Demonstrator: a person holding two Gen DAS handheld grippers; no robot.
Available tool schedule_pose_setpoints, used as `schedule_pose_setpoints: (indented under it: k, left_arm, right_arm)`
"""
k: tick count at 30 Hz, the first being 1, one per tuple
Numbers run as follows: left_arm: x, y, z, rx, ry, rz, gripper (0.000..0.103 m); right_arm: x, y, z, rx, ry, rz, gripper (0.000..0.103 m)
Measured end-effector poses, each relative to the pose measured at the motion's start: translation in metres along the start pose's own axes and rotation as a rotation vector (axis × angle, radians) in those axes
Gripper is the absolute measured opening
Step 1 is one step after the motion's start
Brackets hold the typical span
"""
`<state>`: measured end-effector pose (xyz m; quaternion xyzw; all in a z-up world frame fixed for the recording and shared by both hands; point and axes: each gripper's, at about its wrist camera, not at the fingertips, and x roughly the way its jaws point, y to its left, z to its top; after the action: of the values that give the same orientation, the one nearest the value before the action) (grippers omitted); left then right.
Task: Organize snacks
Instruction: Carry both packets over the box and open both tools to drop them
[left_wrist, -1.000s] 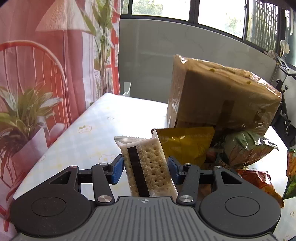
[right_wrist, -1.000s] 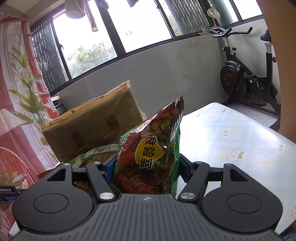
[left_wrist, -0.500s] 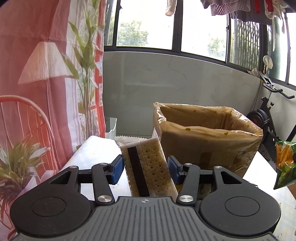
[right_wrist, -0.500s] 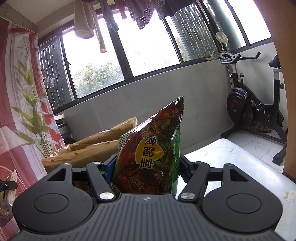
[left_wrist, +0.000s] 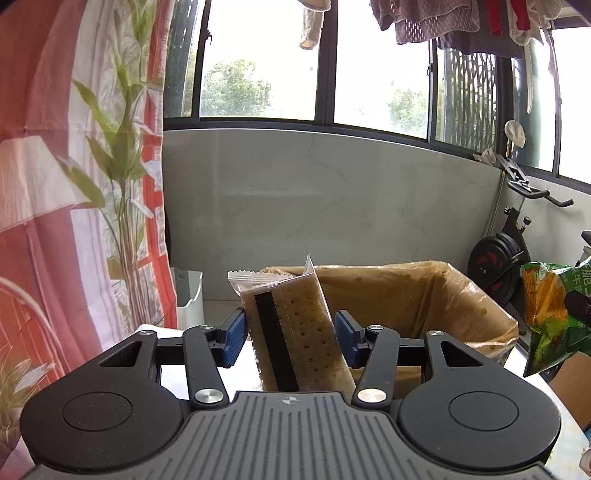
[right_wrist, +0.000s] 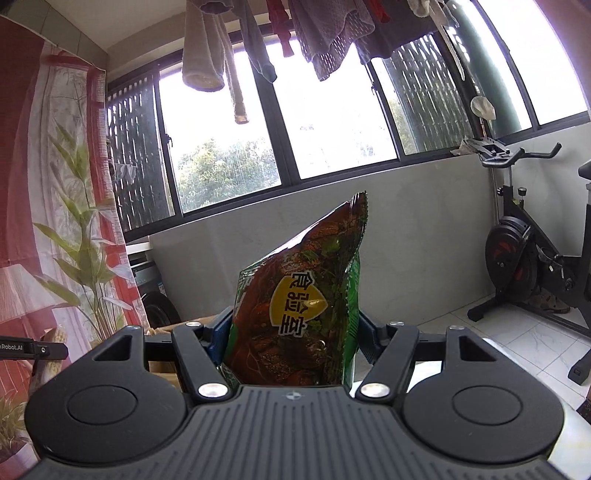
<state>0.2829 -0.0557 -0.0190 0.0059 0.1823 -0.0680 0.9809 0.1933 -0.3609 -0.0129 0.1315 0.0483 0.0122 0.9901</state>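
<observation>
The left gripper (left_wrist: 290, 341), clamped on an upright cracker pack (left_wrist: 295, 332), faced the lined box (left_wrist: 424, 295) just ahead (the nearer hand), while the right gripper (right_wrist: 293, 341) gripped a green snack bag (right_wrist: 299, 310).

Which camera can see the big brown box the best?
The left wrist view. There the cardboard box sits just behind the cracker pack, and you can see its open top and plastic lining. The right wrist view shows only a small brown edge low on the left, behind the gripper.

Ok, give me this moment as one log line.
left gripper: shut on cracker pack | right gripper: shut on chip bag | lined box: open
</observation>
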Motion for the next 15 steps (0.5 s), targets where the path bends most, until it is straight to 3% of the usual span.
schedule_pose_setpoints:
  k: [8,15]
  left_arm:
    - [0.062,-0.025,0.03,0.05,0.018,-0.03,0.054]
    - [0.125,-0.023,0.031,0.01,0.163,-0.062,0.055]
  right_arm:
    - [0.078,0.022,0.022,-0.094,0.023,0.071,0.068]
    - [0.156,0.034,0.002,-0.108,0.259,0.077,0.068]
